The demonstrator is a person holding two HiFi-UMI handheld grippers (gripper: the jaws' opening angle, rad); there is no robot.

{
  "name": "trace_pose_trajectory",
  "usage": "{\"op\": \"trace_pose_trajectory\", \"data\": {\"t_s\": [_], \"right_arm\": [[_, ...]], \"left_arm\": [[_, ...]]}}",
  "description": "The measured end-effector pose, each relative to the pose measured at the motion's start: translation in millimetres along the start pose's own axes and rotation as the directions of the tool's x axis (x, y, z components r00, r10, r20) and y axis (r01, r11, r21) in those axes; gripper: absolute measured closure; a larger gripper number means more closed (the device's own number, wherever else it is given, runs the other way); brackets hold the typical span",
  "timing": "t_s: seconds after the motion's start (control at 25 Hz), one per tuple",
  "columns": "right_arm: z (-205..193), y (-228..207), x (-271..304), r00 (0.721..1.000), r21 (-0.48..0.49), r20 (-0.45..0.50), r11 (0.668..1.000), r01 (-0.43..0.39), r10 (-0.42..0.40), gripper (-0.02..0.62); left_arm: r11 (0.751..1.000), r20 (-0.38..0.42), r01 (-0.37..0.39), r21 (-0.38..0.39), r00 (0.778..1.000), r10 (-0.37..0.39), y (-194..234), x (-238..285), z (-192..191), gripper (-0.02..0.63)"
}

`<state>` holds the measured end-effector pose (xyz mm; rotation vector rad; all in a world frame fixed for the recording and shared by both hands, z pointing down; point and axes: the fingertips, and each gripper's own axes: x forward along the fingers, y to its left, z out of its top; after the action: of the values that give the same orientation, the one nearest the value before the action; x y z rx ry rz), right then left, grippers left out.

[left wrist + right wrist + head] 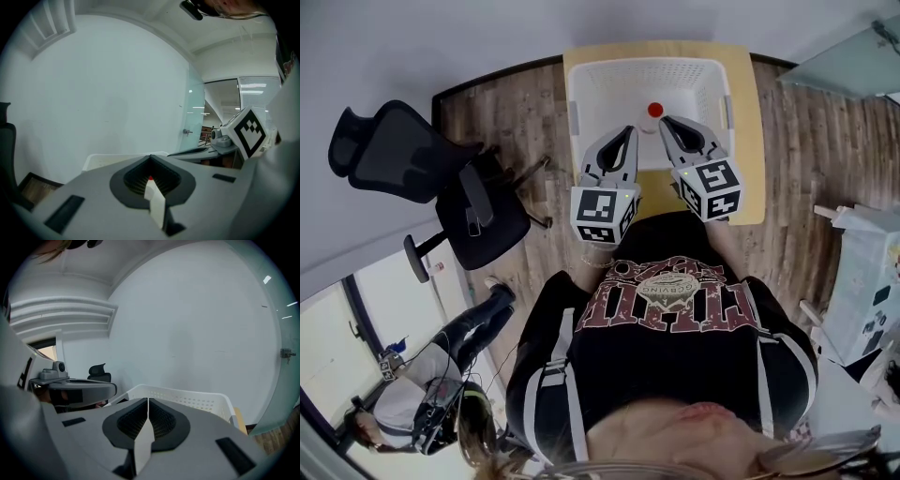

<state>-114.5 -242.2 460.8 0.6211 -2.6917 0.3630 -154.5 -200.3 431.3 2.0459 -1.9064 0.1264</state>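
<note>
Both grippers are held up over a white plastic basket (581, 103) on a small wooden table (752, 141). The left gripper (628, 131) is shut, its tips level with the basket's near half, and holds nothing. Beside it, the right gripper (666, 122) is also shut and empty. A small red-capped object (654, 110) lies in the basket just beyond the two tips. In the left gripper view the jaws (150, 159) meet above the basket rim (108, 157), with a red speck behind them. The right gripper view shows its jaws (148, 401) closed before the basket (187, 397).
A black office chair (441, 178) stands left of the table on the wood floor. A white wall runs behind the basket. A white machine (862, 281) is at the right, a glass panel (848, 61) at the upper right. Another person (441, 394) sits lower left.
</note>
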Motion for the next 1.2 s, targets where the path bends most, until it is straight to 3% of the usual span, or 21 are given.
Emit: {"op": "trace_pose_trajectory", "data": {"t_s": [0.92, 1.08, 1.2], "right_arm": [[-15.7, -6.6, 39.6, 0.993, -0.039, -0.109, 0.999, -0.037, 0.033, 0.574], [-18.9, -9.5, 41.8, 0.992, -0.06, -0.127, 0.998, -0.033, 0.025, 0.514], [-22.2, -10.2, 44.8, 0.99, -0.068, -0.14, 0.997, -0.033, 0.023, 0.509]], "left_arm": [[0.997, -0.018, -0.068, -0.039, 0.998, 0.067, 31.8, -1.2, -6.9, 0.56], [0.997, -0.018, -0.072, -0.042, 0.997, 0.071, 31.7, -0.3, -7.6, 0.56], [0.996, -0.017, -0.074, -0.043, 0.997, 0.073, 32.2, -0.2, -8.3, 0.56]]}}
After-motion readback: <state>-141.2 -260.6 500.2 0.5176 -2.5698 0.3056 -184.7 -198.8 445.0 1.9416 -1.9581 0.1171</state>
